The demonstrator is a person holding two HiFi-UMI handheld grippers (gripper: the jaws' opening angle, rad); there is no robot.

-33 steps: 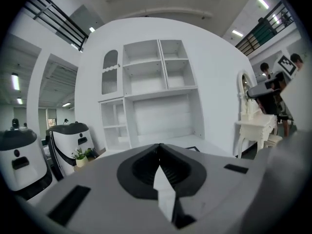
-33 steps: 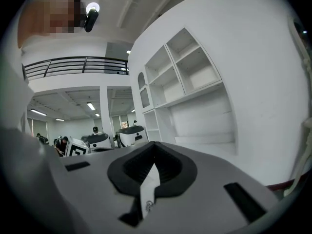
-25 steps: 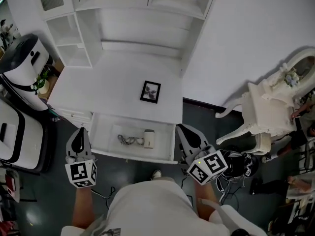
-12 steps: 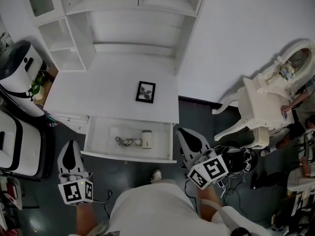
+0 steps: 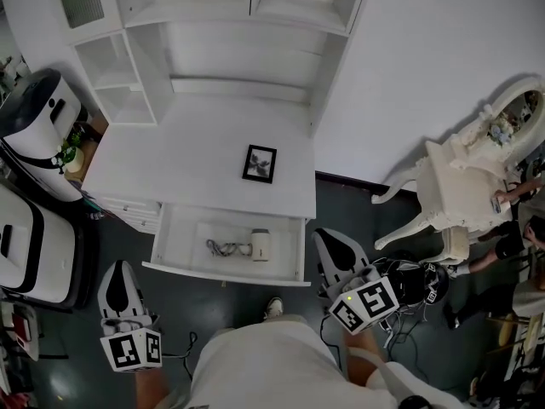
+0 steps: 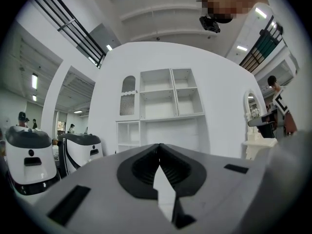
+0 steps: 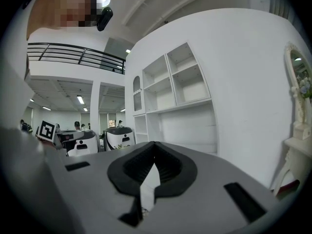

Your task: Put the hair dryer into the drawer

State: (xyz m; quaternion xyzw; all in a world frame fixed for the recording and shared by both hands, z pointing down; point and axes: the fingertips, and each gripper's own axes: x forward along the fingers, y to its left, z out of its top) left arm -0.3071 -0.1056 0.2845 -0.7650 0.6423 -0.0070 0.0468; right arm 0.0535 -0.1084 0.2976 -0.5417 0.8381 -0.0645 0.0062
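The white hair dryer [image 5: 260, 244] lies in the open drawer [image 5: 174, 239] under the desk top, its dark cord [image 5: 223, 248] coiled to its left. My left gripper [image 5: 119, 271] hovers left of and nearer than the drawer's front left corner, clear of it, jaws shut on nothing. In the left gripper view its tips [image 6: 159, 147] meet, facing the shelf unit. My right gripper [image 5: 329, 240] sits just off the drawer's right front corner, also shut and empty. Its tips [image 7: 154, 145] touch in the right gripper view.
A small framed picture [image 5: 260, 163] rests on the white desk top [image 5: 170, 152]. White shelves [image 5: 238, 24] rise behind. Two white-and-black machines [image 5: 38, 118] stand at the left. A white ornate chair [image 5: 451, 203] and tangled cables [image 5: 413, 284] are at the right.
My left gripper has drawn back from the drawer's front, toward the lower left of the head view. The right gripper has barely moved. The dryer stays in the open drawer.
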